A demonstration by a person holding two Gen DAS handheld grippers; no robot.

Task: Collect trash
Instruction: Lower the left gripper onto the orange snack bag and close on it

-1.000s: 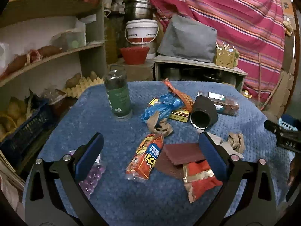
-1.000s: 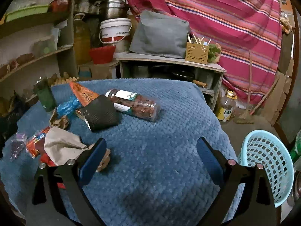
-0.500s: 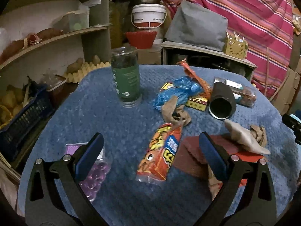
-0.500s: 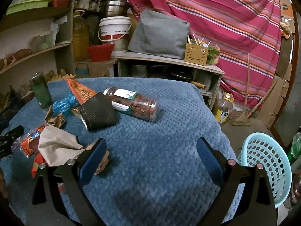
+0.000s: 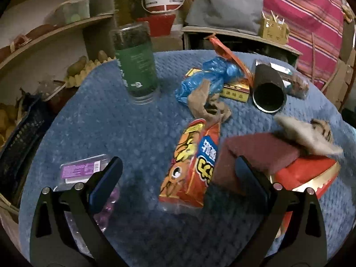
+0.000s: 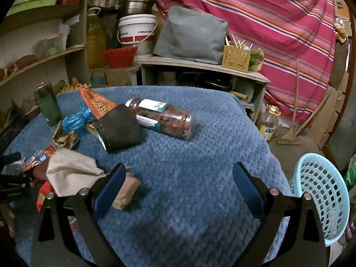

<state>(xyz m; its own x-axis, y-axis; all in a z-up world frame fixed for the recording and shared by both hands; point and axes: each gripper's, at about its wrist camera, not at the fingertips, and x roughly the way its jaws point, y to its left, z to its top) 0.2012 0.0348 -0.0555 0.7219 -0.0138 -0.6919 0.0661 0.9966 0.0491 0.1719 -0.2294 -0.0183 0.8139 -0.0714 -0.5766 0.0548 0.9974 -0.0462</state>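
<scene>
The orange snack wrapper lies flat on the table, between the spread fingers of my left tool. I judge I am approaching; next I lower and close. My right tool is spread, empty, near the basket.

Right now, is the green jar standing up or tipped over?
Standing up. The green jar rests on its clear base on the blue cloth; the other jar lies on its side.
</scene>
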